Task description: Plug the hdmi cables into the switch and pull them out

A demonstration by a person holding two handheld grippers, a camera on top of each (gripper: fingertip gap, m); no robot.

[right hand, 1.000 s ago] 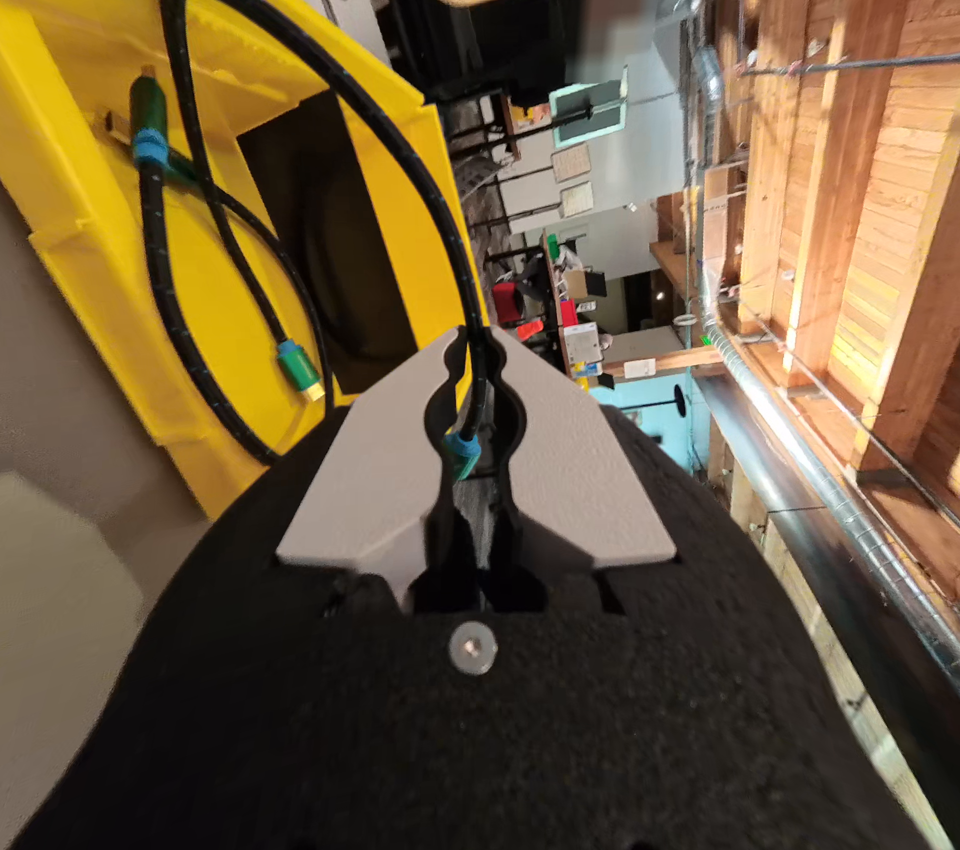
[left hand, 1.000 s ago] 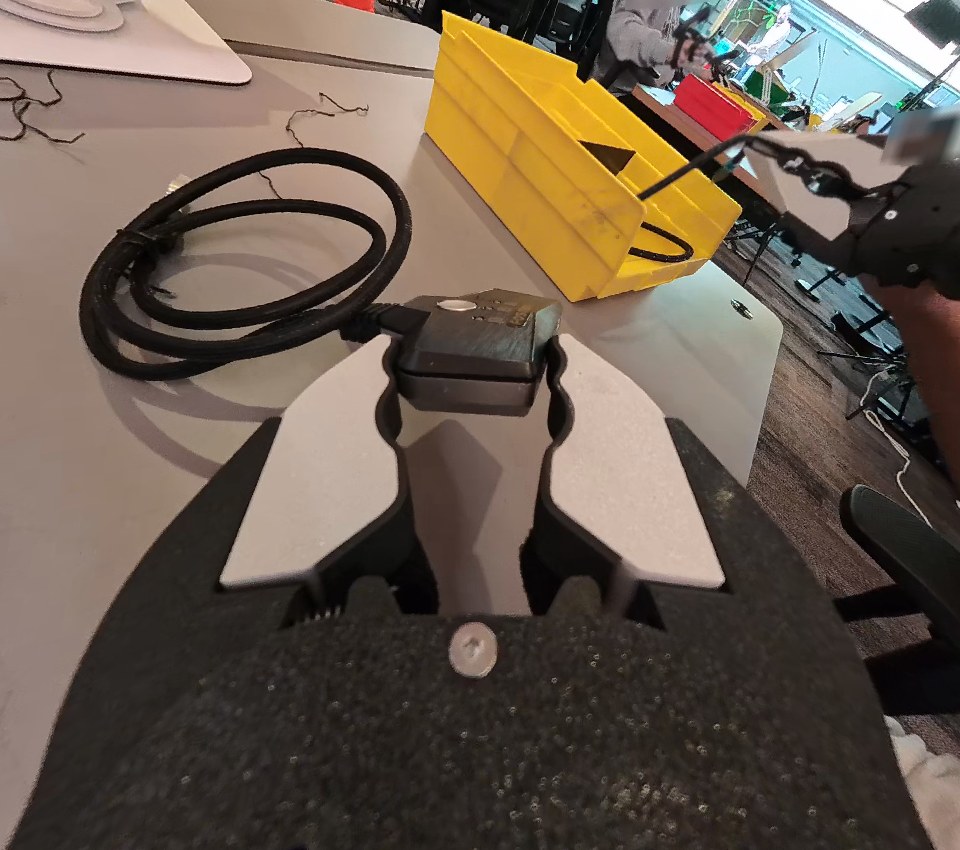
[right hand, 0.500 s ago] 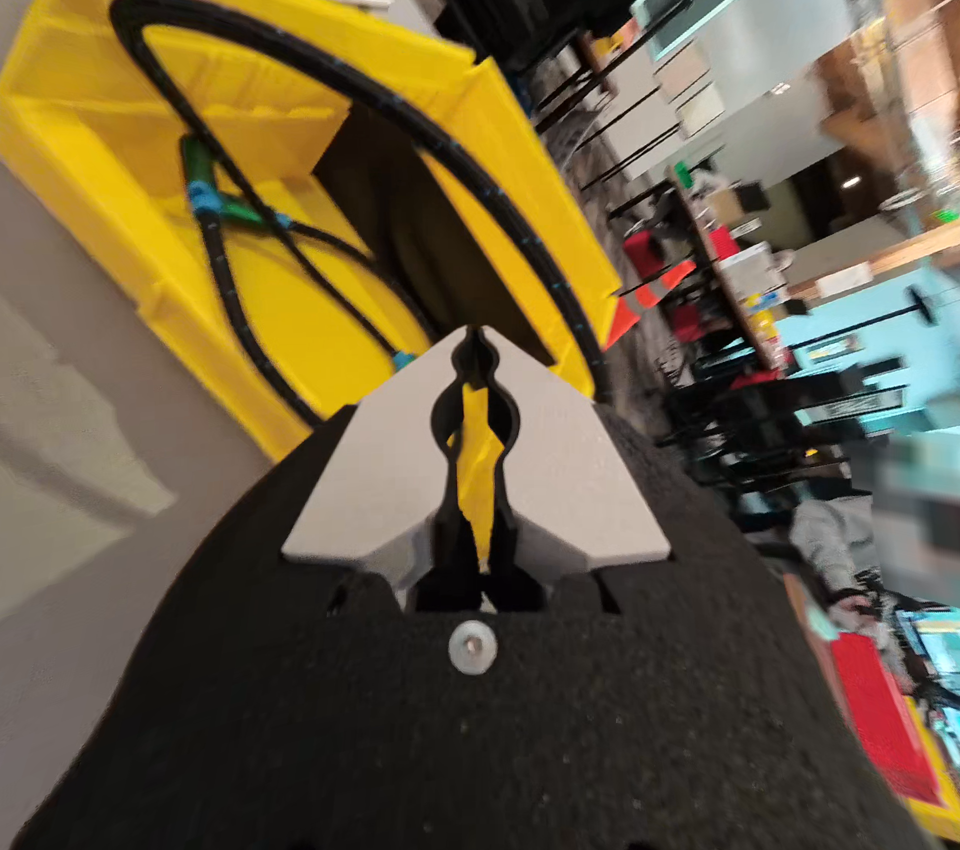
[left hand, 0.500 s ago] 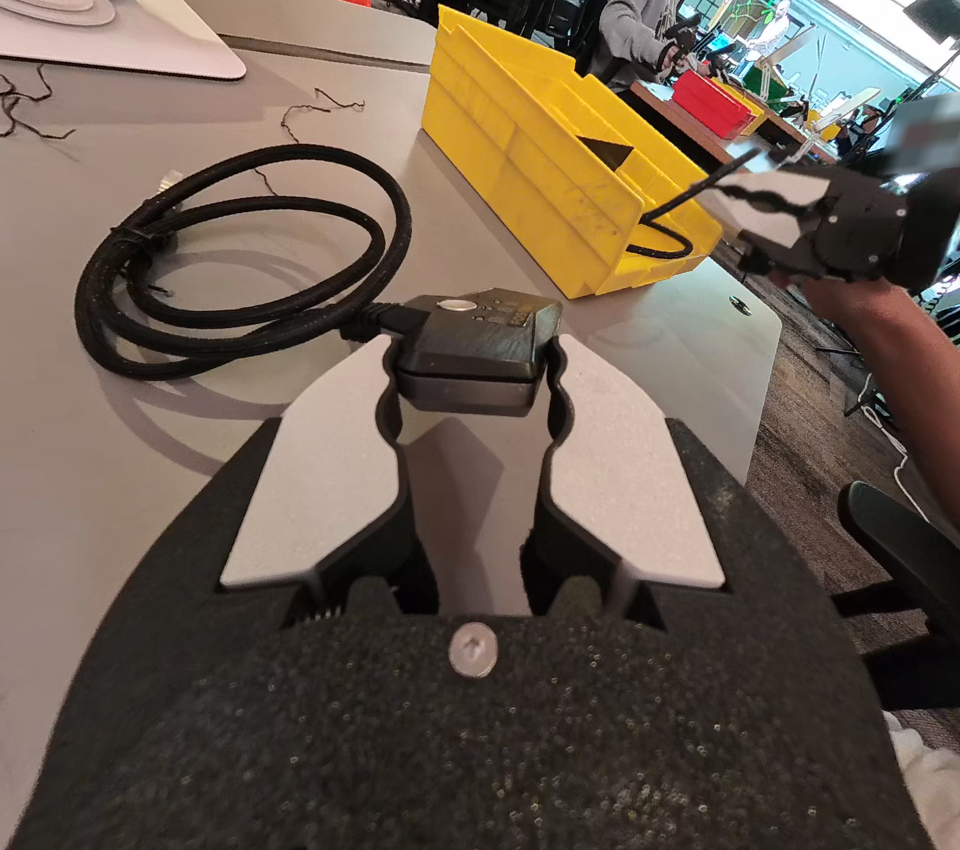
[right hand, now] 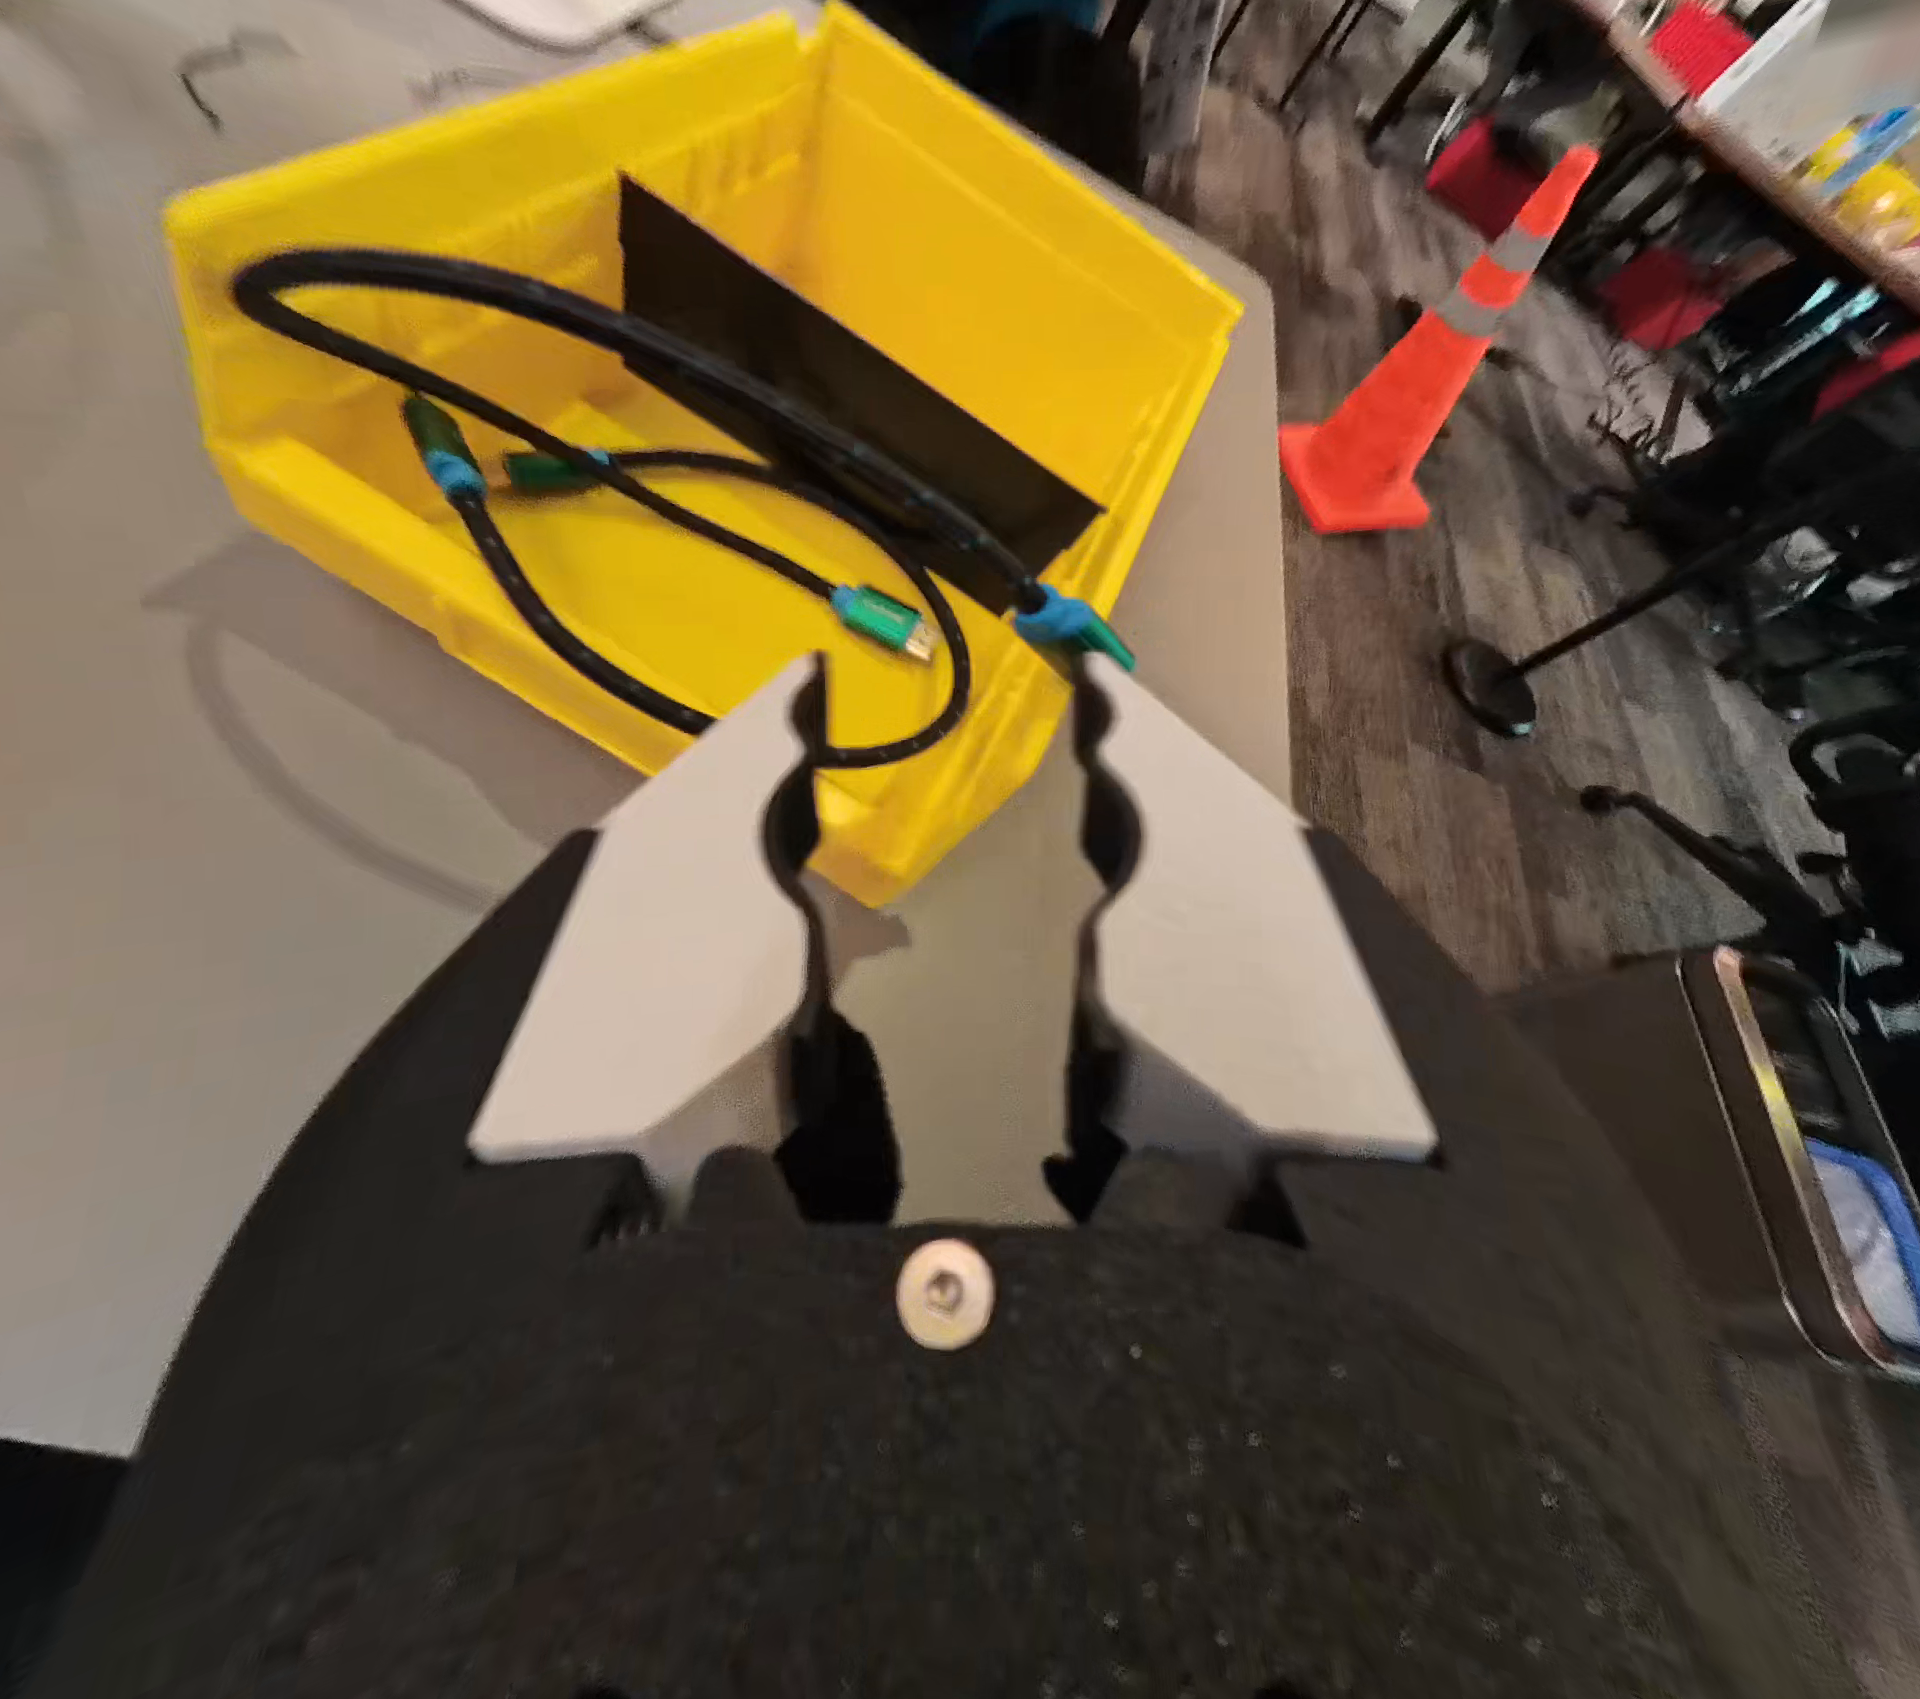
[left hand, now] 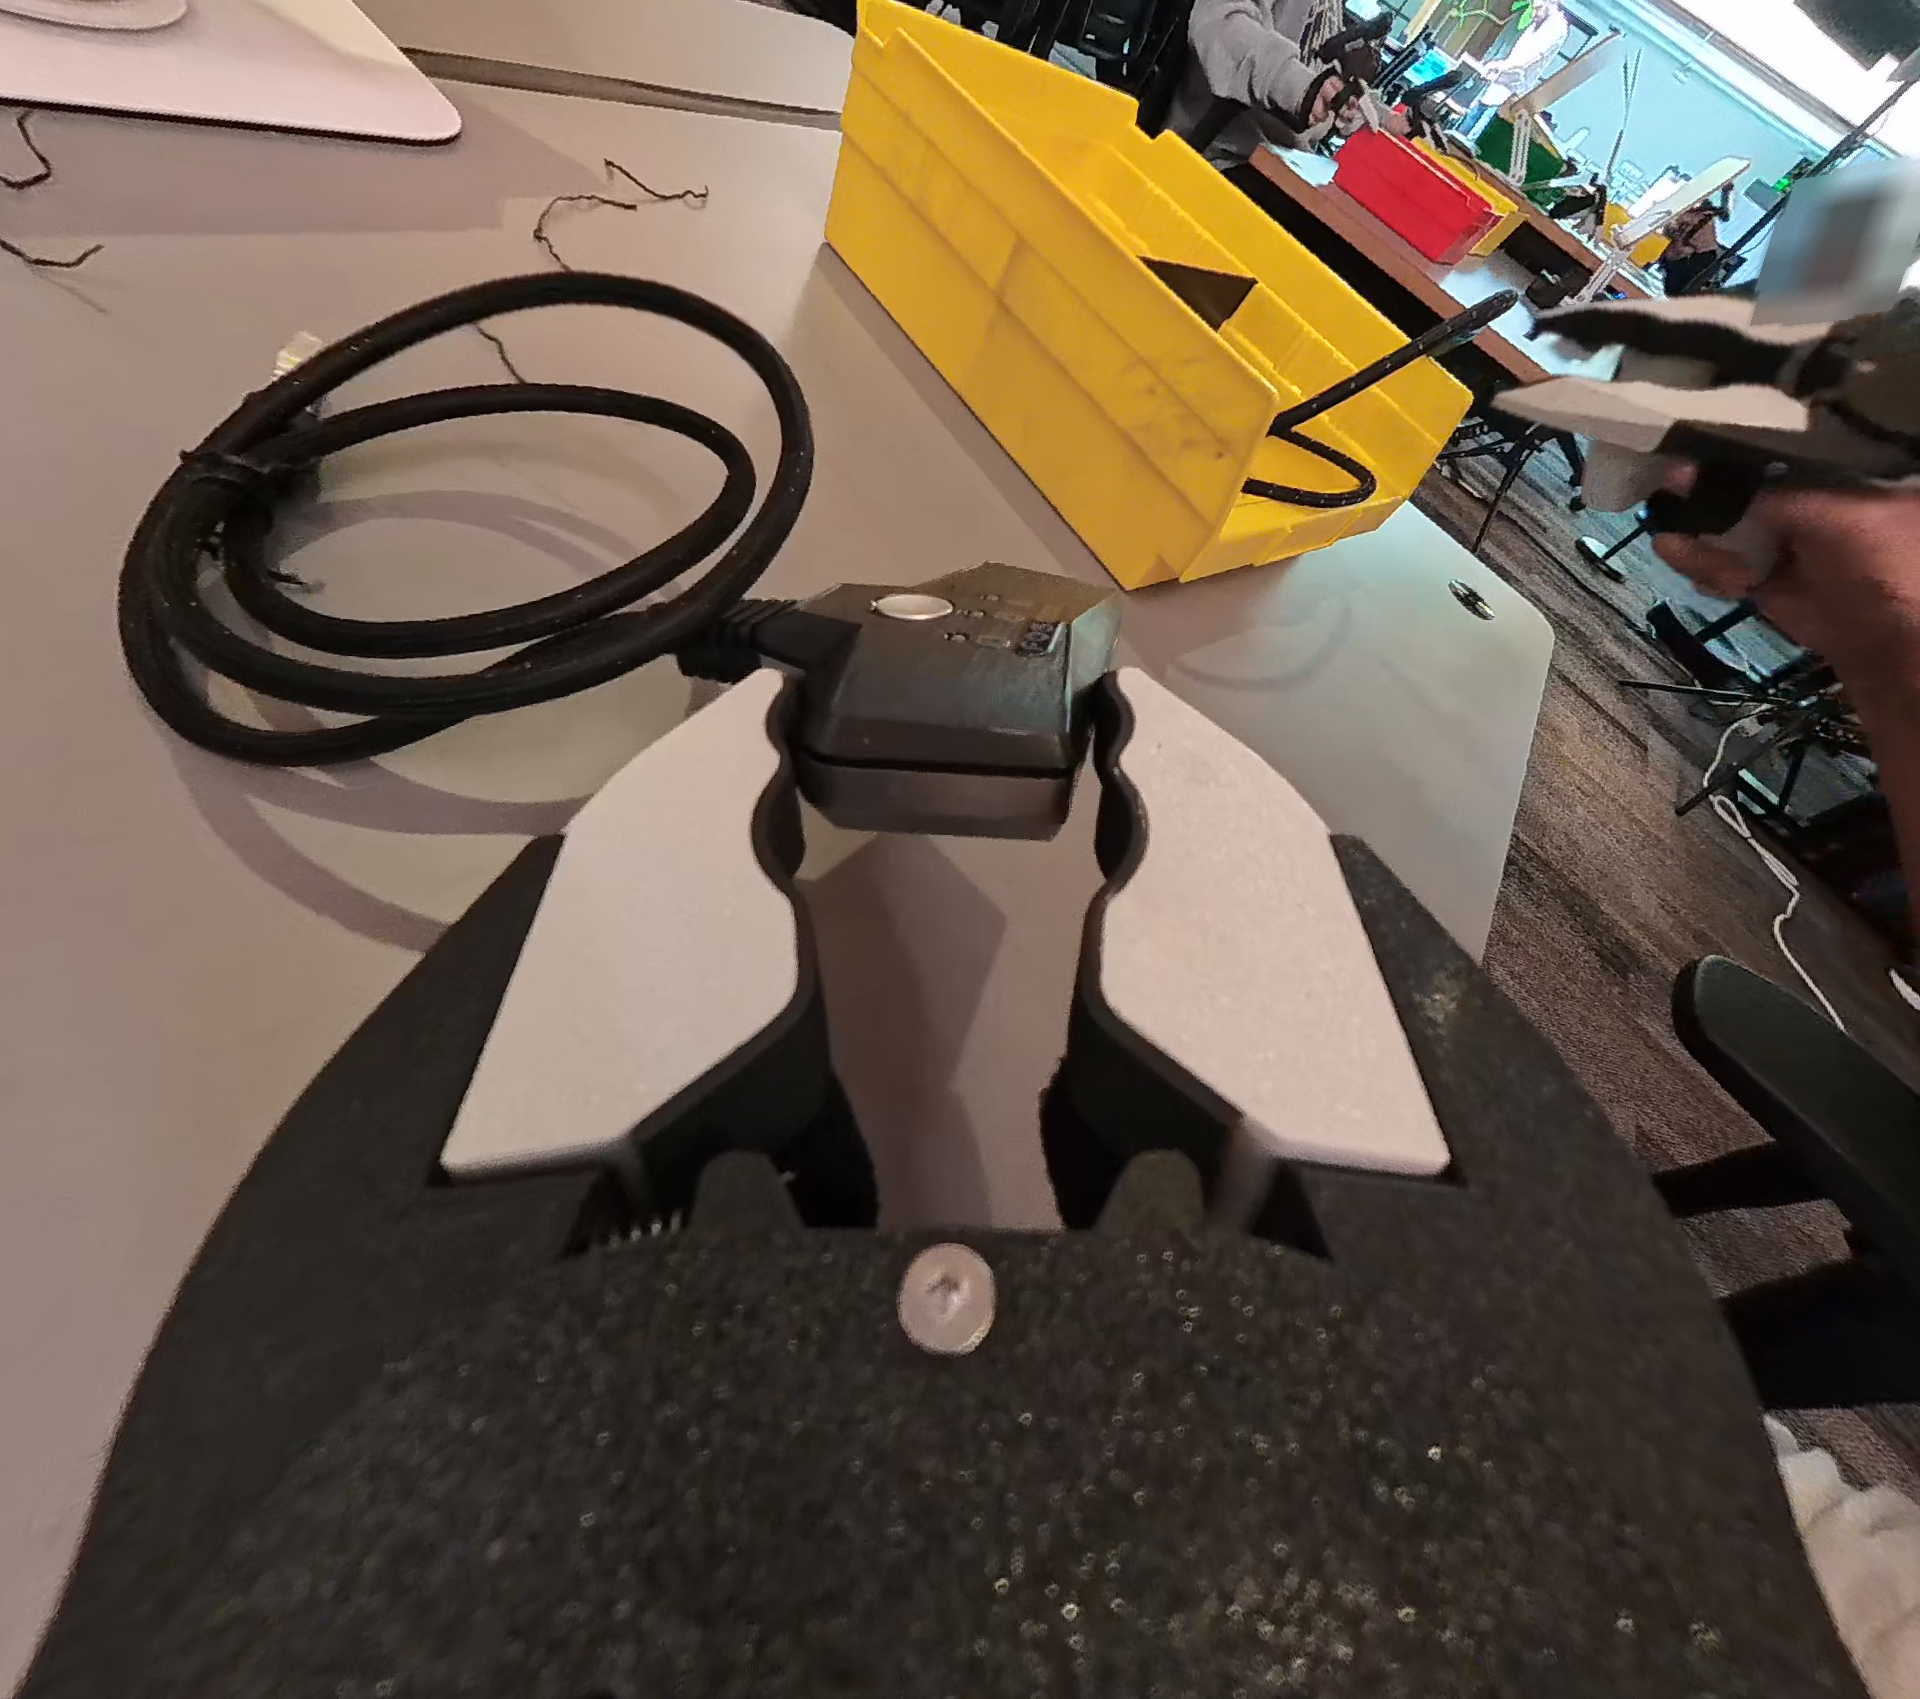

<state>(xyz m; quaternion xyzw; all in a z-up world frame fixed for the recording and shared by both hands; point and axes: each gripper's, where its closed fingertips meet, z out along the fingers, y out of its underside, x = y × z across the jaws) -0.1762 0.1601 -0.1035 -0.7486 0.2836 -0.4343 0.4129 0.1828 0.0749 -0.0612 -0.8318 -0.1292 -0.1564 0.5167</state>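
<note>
My left gripper [left hand: 940, 693] is shut on the black HDMI switch [left hand: 956, 662], which rests on the grey table [left hand: 208, 818]. The switch's own black cable [left hand: 416, 506] lies coiled to the left. My right gripper [right hand: 945, 683] is open and empty, just in front of the yellow bin [right hand: 1039, 247]; it also shows in the left wrist view [left hand: 1558, 376]. Black HDMI cables lie in the bin. One green plug with a blue collar [right hand: 1070, 626] sits at the bin's near rim, just beyond my right fingertip. Another green plug [right hand: 883, 615] lies on the bin floor.
A black divider [right hand: 831, 392] stands inside the bin. A white stand base [left hand: 208, 49] is at the table's far left. The table's right edge [left hand: 1507, 766] drops to the floor. An orange cone [right hand: 1434, 361] and chairs stand beyond. A dark flat device [right hand: 1808, 1171] lies at right. My right gripper is the nearer one to the green plug [right hand: 883, 615]: about 15 centimeters, against 40 centimeters.
My right gripper has opened and let go of the green cable plug, and its view has swung level over the bin. My left gripper still holds the switch in place.
</note>
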